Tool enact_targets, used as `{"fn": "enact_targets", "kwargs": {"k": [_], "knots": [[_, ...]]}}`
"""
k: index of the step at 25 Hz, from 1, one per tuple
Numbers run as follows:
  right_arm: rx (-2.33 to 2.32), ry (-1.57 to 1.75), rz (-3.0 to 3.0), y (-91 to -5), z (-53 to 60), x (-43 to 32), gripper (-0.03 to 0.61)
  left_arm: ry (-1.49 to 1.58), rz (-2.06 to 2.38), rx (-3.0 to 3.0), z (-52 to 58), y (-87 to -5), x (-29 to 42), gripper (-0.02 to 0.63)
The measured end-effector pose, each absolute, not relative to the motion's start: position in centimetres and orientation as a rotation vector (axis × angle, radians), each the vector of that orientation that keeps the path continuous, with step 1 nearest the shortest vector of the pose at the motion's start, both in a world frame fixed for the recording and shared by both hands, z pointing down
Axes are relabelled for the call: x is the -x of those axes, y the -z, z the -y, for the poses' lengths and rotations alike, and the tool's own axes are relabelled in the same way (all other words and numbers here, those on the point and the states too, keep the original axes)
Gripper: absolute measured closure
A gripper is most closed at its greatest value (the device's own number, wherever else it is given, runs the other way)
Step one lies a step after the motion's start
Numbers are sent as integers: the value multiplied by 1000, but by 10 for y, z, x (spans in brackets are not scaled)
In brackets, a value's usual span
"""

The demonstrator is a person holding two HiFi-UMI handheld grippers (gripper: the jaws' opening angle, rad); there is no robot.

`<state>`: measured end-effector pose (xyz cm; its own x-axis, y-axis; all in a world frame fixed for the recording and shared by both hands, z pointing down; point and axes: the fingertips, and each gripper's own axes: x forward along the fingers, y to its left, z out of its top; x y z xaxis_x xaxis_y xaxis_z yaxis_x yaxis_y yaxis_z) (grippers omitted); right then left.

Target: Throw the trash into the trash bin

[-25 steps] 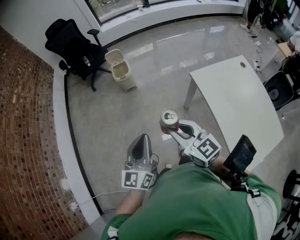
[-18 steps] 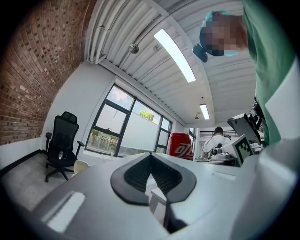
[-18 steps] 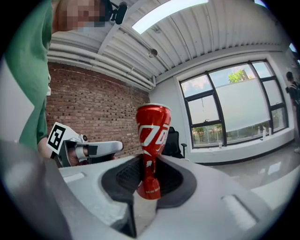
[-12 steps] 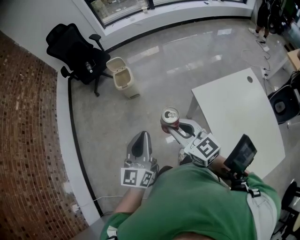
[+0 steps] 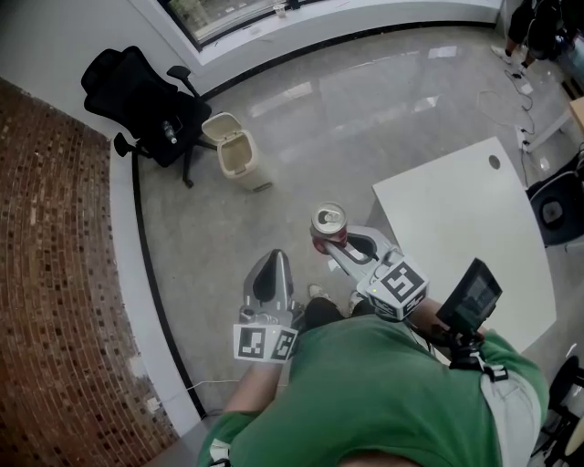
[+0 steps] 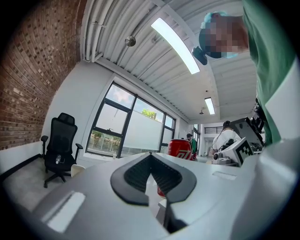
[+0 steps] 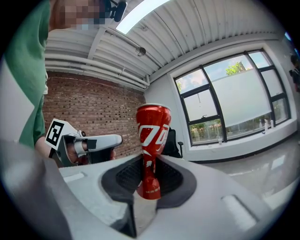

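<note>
My right gripper (image 5: 339,244) is shut on a red soda can (image 5: 328,226), held upright above the grey floor; in the right gripper view the red can (image 7: 152,145) stands pinched at its crushed lower part between the dark pads (image 7: 124,177). My left gripper (image 5: 271,276) is shut and holds nothing, just left of the can; its closed jaws fill the left gripper view, where the red can (image 6: 180,148) shows beyond my left gripper (image 6: 150,172). A beige trash bin (image 5: 234,150) with its lid raised stands on the floor far ahead to the left.
A black office chair (image 5: 141,93) sits beside the bin, against the white wall and brick wall (image 5: 50,274). A white table (image 5: 470,228) stands to my right. Windows (image 7: 234,103) run along the far side. People stand at the far right (image 5: 534,27).
The bin and chair have shifted slightly in the head view as I move and turn. Both grippers hold the same pose, the can still in the right one.
</note>
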<state>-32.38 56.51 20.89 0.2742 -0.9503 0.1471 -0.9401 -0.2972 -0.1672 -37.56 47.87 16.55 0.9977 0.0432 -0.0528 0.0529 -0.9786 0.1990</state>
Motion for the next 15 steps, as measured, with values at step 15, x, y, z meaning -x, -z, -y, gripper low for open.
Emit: {"fn": "enact_targets", "kwargs": {"k": [15], "knots": [[2588,291,-1744,-201,-475,232,509,139,-175,-2893,-377,-167,277,606]]}}
